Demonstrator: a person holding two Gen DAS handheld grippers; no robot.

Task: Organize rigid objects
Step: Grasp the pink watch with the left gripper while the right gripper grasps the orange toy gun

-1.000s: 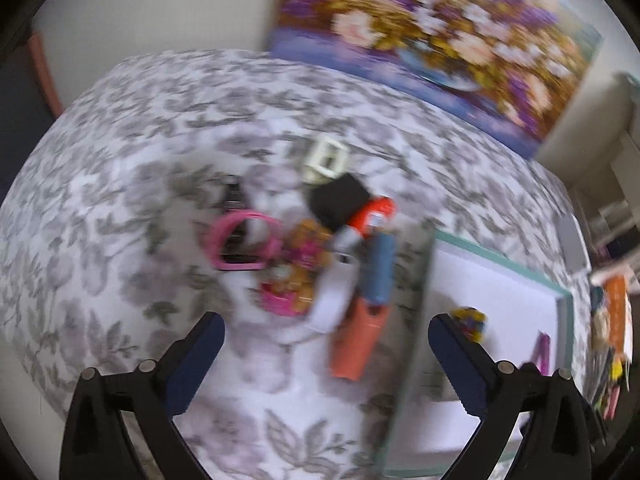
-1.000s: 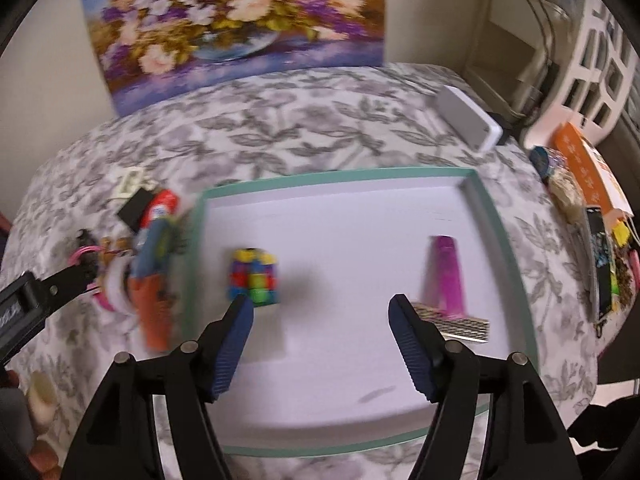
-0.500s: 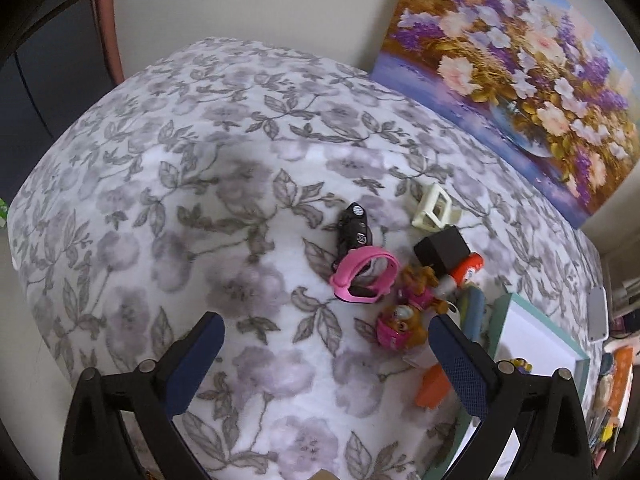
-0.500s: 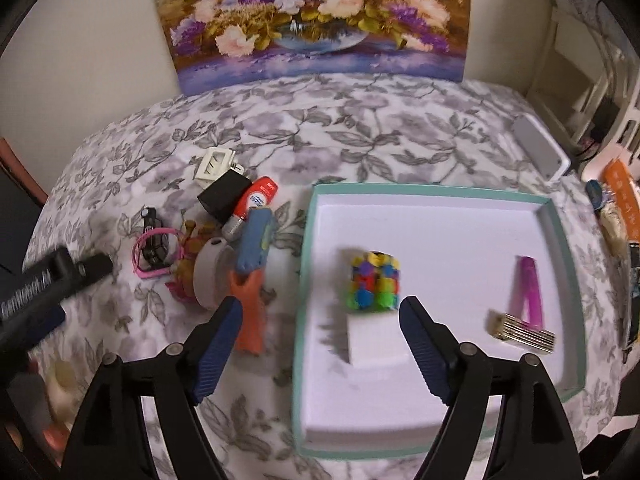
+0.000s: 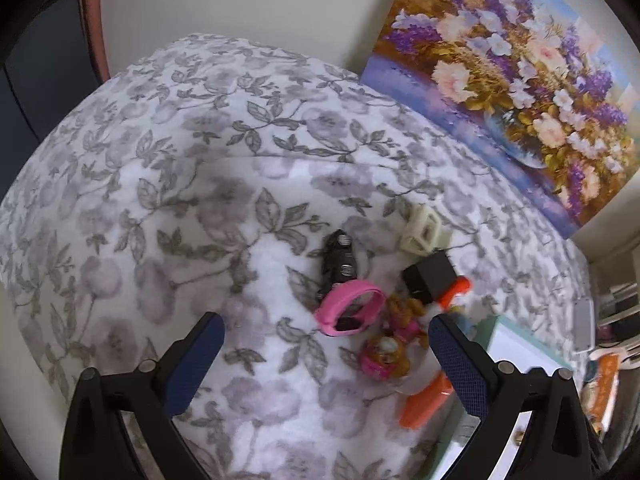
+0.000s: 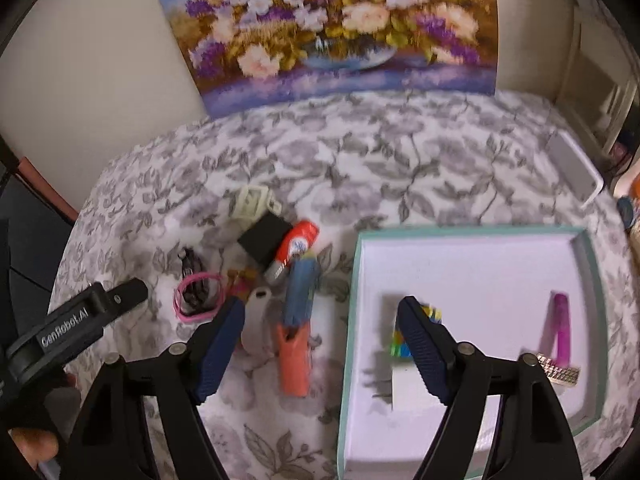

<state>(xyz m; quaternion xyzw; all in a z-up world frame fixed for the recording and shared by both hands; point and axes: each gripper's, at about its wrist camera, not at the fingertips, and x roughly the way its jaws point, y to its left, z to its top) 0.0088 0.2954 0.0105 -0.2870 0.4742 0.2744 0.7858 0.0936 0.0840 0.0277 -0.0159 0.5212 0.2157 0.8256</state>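
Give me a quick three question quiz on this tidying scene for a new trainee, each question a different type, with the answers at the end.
1. True or false: the pink band already lies inside the teal tray.
2. Multiple choice: which item is in the tray? A) black cube B) purple tube C) orange cylinder
3. Fill in: both the left claw and the right claw are ____ and hold nothing.

Key: 1 false, it lies on the floral cloth left of the tray; 2 B; 3 open.
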